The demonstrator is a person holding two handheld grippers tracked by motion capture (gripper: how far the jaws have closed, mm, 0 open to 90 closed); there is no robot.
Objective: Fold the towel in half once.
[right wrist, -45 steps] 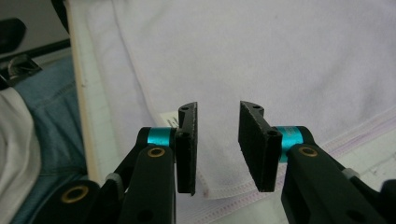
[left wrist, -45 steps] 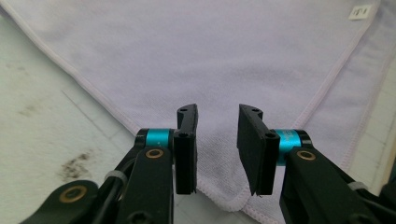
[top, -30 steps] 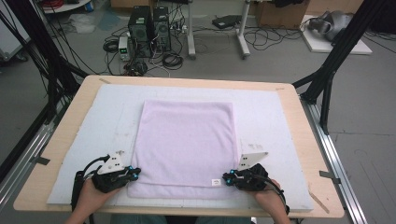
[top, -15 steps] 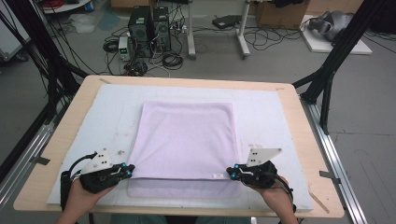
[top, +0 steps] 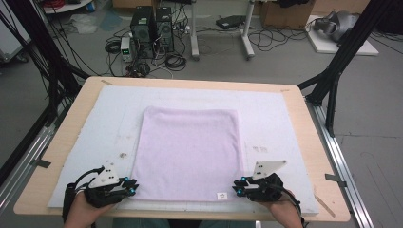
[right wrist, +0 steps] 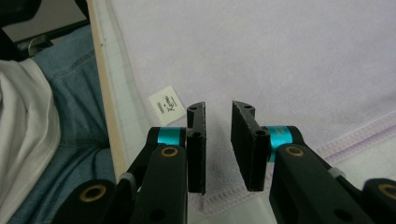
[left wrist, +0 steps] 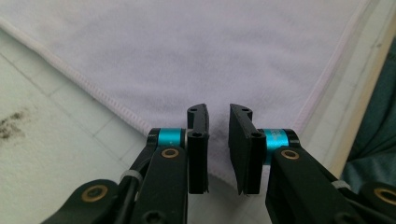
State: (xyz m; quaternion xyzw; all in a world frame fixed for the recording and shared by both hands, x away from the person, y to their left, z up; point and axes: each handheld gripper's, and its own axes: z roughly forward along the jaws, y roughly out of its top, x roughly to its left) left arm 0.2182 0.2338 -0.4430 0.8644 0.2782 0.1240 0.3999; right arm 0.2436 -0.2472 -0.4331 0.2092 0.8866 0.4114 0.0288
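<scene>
a pale lilac towel (top: 189, 154) lies flat and folded square on the white mat (top: 85, 142) that covers the wooden table (top: 304, 109), its small white label (top: 222, 195) at the near edge. the left gripper (top: 131, 186) sits low at its near left corner, the right gripper (top: 237, 187) at its near right corner. both have just been opening; their jaws stand narrowly apart over the cloth, pressing on nothing.
</scene>
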